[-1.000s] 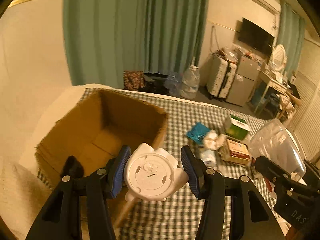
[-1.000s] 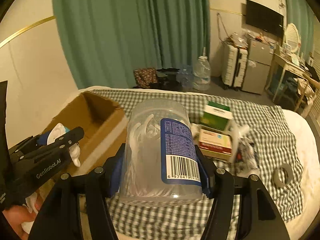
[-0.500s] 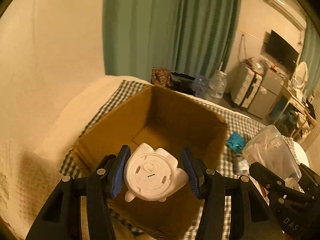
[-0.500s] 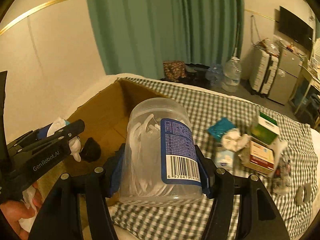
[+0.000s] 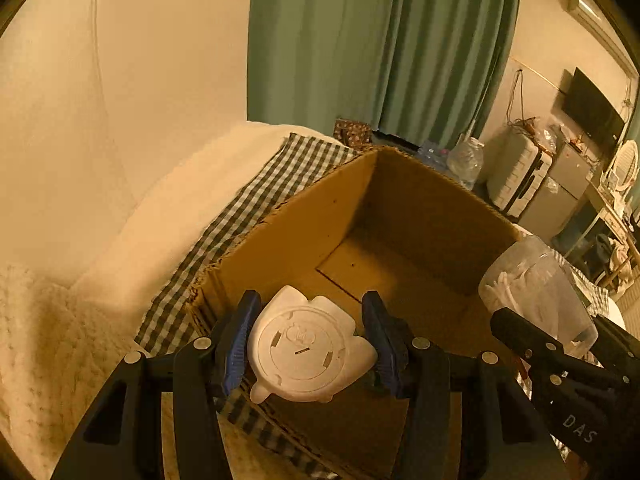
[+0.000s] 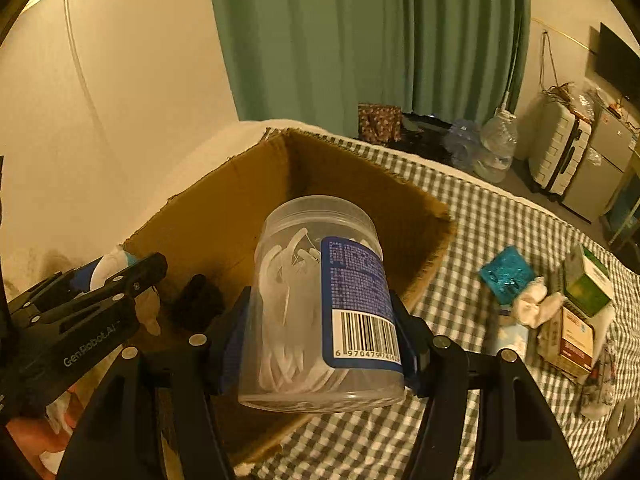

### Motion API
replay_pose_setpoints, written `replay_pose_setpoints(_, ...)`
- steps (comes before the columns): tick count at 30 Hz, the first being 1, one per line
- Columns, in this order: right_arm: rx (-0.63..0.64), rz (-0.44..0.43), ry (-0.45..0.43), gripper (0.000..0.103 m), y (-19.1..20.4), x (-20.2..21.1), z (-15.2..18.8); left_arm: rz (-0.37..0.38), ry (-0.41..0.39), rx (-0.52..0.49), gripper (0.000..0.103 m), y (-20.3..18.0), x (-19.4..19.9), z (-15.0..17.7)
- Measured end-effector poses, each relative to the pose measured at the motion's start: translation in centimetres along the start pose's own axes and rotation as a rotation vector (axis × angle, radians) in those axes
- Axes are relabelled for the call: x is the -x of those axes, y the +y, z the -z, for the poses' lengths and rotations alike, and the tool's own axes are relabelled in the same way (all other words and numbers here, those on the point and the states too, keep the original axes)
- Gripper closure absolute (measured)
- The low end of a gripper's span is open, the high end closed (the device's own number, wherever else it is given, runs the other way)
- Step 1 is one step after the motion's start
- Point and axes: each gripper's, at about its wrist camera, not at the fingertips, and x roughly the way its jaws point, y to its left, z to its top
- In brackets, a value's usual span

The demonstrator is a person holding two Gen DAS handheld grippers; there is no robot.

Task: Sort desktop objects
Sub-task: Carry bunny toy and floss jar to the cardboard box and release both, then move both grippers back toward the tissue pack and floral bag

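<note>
Green curtains behind, checked cloth below. Over open cardboard box: white figurine clamped in left gripper; clear jar clamped in right gripper. Beyond, small cartons on cloth.

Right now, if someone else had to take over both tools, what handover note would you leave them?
Left tool: shut on a white figurine, held over the near edge of the cardboard box.
Right tool: shut on a clear jar of white pieces, also at the box.
Done: both items picked up and brought to the box; its visible floor looks bare.
Left: release both inside, then collect the teal packet, green carton and other bits on the checked cloth.
</note>
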Motion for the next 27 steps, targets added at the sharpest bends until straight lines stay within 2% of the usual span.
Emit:
replay_pose_setpoints(5,-0.004,-0.01,-0.048,0.041,0.3,-0.4,-0.2,-0.012,-0.01,-0.003,0.049,0.6,-0.4,0.2)
replay_pose_setpoints(8,-0.024,-0.019,-0.059,0.041,0.2,-0.6,-0.4,-0.035,-0.014,-0.008,0.045,1.1,-0.7,0.5)
replay_pose_setpoints(10,-0.038,-0.007,-0.072,0.021,0.1,-0.4,-0.6,-0.056,-0.018,-0.002,0.018,0.7,-0.9,0.2)
replay_pose_setpoints(12,-0.044,0.01,-0.09,0.017,0.1,0.0,-0.7,-0.078,-0.033,0.011,0.012,0.7,-0.8,0.2)
replay_pose_setpoints(20,-0.103,0.033,-0.101,0.017,-1.9,1.9,0.0,-0.082,-0.001,0.012,0.012,0.0,-0.4,0.5)
replay_pose_setpoints(27,-0.136,0.072,-0.121,0.017,-4.6,5.0,1.7,-0.066,-0.022,-0.06,0.01,-4.0,1.8,1.3)
